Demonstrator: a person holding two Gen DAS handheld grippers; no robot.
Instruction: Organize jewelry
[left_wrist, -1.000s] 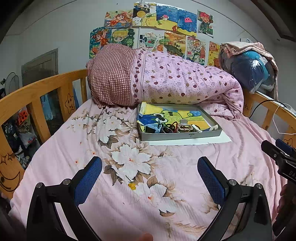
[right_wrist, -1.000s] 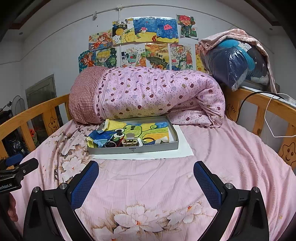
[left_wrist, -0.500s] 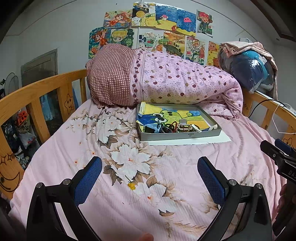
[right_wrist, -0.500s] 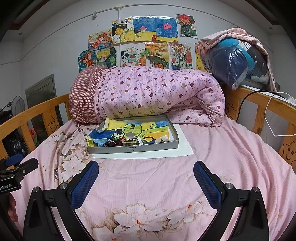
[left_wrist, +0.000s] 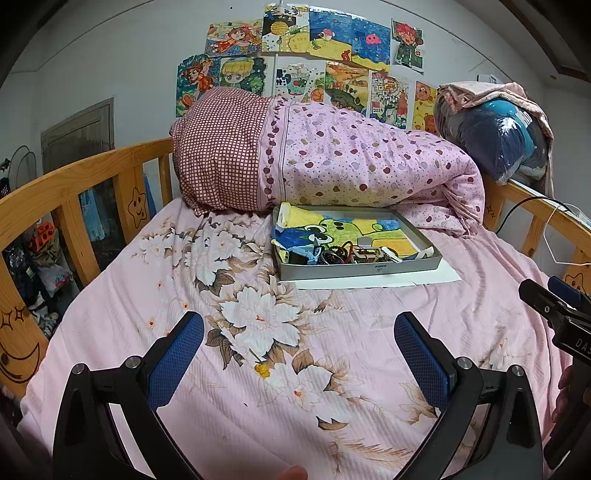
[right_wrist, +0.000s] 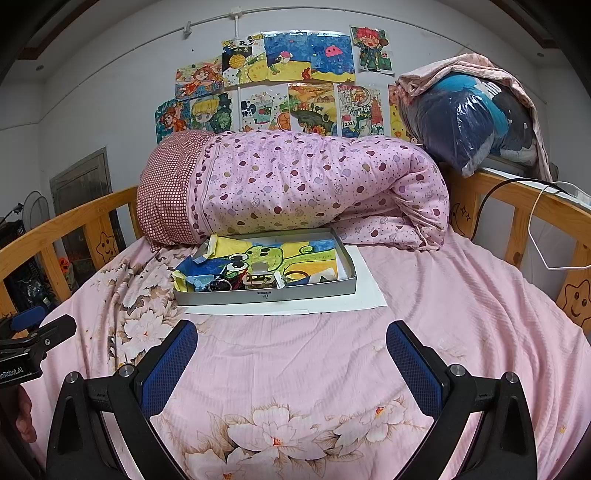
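Observation:
A shallow grey tray lies on a white sheet of paper on the bed, lined with a coloured drawing. A tangle of jewelry sits along its near edge: dark rings, a reddish cord, a small clear box. My left gripper hovers open over the flowered bedsheet, well short of the tray. My right gripper is open too, just in front of the paper's near edge. Both hold nothing. Each gripper shows at the other view's edge.
A rolled pink dotted quilt and checked pillow lie right behind the tray. Wooden rails fence both sides of the bed. A bagged bundle and cables sit on the right rail.
Both views have shifted very slightly toward the tray. Both grippers stay open and nothing has been touched.

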